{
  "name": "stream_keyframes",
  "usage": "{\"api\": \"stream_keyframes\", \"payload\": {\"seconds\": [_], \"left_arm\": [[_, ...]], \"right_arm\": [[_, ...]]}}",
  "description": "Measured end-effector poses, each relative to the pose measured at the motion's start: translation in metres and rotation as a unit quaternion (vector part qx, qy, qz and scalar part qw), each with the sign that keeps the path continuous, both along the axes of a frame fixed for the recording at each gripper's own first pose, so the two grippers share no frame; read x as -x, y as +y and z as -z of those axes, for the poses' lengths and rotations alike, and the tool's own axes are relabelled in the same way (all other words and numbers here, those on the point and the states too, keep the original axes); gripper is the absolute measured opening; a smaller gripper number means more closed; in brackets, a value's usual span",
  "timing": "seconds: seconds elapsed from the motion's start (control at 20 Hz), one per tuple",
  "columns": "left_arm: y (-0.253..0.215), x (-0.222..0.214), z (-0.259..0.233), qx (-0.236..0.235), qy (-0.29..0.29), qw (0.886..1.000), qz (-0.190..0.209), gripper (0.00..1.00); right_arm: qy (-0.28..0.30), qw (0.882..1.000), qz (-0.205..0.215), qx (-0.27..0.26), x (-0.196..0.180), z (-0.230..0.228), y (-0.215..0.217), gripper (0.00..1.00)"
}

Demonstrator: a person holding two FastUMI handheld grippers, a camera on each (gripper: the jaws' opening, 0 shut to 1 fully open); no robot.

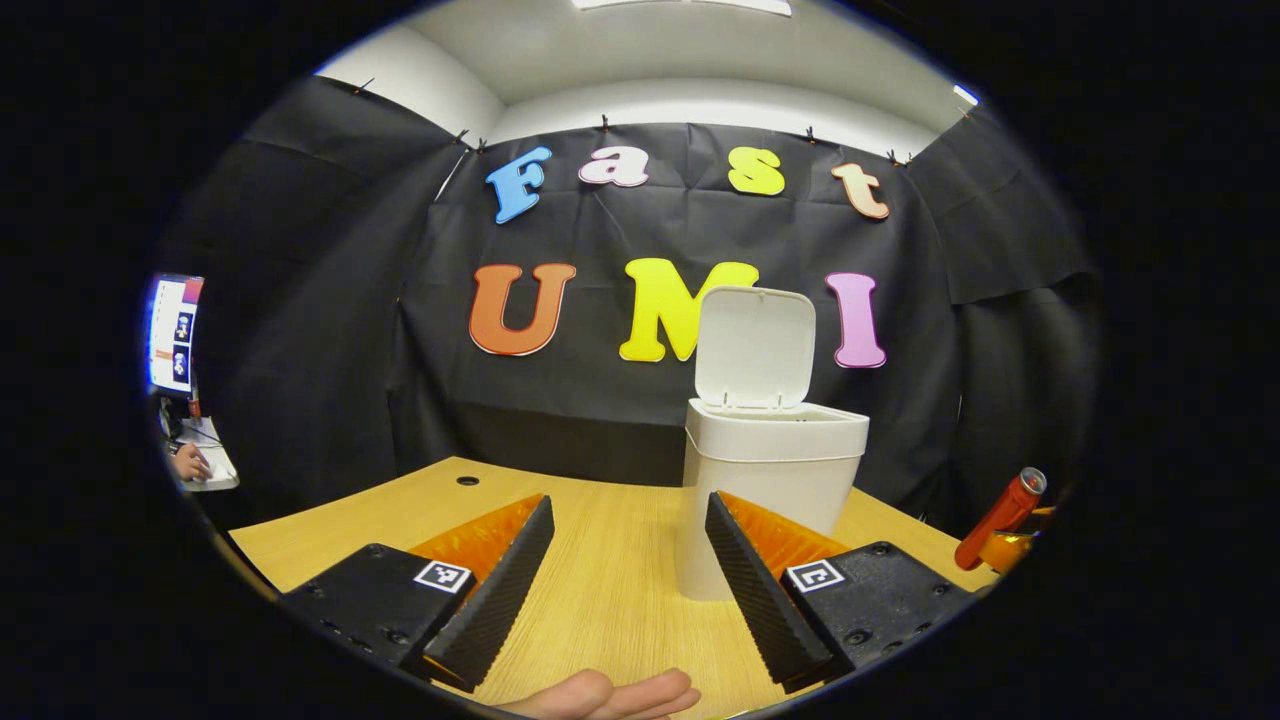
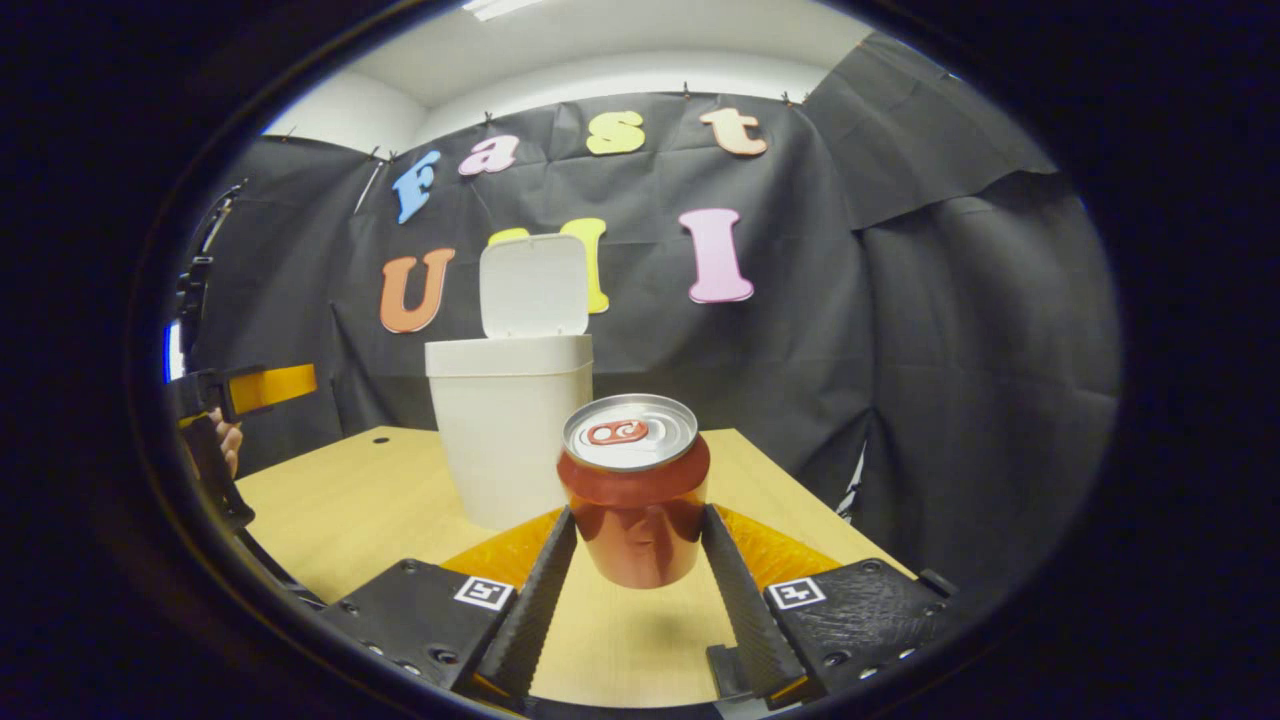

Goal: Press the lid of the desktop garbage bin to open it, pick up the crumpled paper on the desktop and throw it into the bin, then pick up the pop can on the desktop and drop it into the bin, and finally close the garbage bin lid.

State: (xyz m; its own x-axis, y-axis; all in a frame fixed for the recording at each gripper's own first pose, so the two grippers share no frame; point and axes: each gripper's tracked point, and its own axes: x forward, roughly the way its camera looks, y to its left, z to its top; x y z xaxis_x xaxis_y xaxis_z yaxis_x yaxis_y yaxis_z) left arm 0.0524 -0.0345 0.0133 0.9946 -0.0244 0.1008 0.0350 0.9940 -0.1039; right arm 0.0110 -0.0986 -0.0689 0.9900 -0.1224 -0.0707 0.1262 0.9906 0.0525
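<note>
OK, we've got the pop can pinched mid-body in the right gripper, lifted off the desk, near the bin, lid up. Thin wall, prob light + slick: keep squeeze gentle. Left gripper spread, holding nothing.

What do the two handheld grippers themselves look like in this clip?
Both the left gripper and right gripper have two wedge-shaped fingers with ribbed inner faces, on dark screw-fastened bodies. Each body carries a square black-and-white marker.
</note>
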Motion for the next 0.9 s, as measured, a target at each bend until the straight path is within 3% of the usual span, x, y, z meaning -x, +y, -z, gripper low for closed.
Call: {"api": "stream_keyframes", "payload": {"seconds": [0.7,0.9], "left_arm": [[-0.017,0.009,0.012,-0.017,0.016,0.998,0.062,0.98],[-0.007,0.007,0.011,-0.016,0.015,0.998,0.051,0.98]], "right_arm": [[-0.008,0.999,0.032,0.028,0.004,-0.027,0.035,0.77],[-0.015,0.999,0.031,0.037,0.001,-0.036,0.042,0.77]]}}
